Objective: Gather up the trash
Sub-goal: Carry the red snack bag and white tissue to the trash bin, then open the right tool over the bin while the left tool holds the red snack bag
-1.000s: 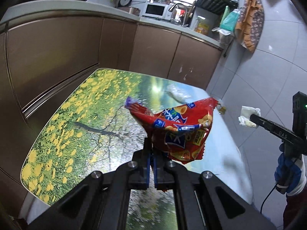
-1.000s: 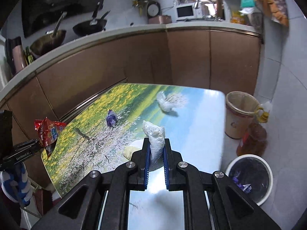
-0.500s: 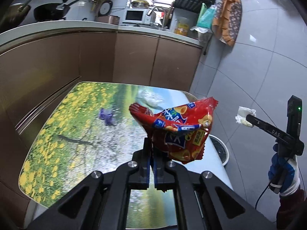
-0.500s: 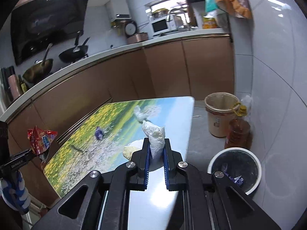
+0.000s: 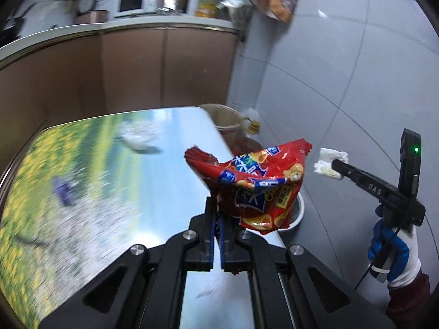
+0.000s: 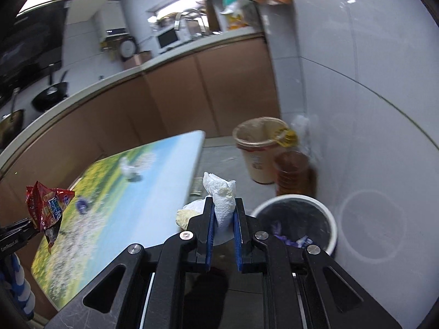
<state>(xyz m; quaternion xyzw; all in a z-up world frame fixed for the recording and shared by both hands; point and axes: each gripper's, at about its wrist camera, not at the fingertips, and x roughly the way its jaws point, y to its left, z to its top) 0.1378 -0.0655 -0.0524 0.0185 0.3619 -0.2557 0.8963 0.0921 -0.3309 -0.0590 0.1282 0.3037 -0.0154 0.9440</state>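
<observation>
**Both grippers loaded, held up near the bins**

My left gripper point(image 5: 217, 219) has its jaws pressed almost together on the lower edge of a red snack wrapper point(image 5: 255, 183). The crumpled wrapper stands up out of the jaws and hangs in the air above the right edge of the table point(image 5: 170, 170), touching nothing else.

My right gripper point(image 6: 222, 213) has its jaws a little apart, clamped on a wad of white tissue point(image 6: 221, 197) that fills the gap and sticks up past the tips. It is held beyond the table's right edge, just beside the white-rimmed trash bin point(image 6: 295, 220) on the floor, which has a dark liner and some wrappers inside.

On the table lie a small purple scrap point(image 5: 63, 189) towards the left edge, a white crumpled piece point(image 5: 137, 137) near the far edge, and a yellowish-white wad point(image 6: 189, 212) at the right edge, just beside my right jaws. A beige bucket point(image 6: 259, 148) and an amber bottle point(image 6: 292, 172) stand on the floor past the bin.
</observation>
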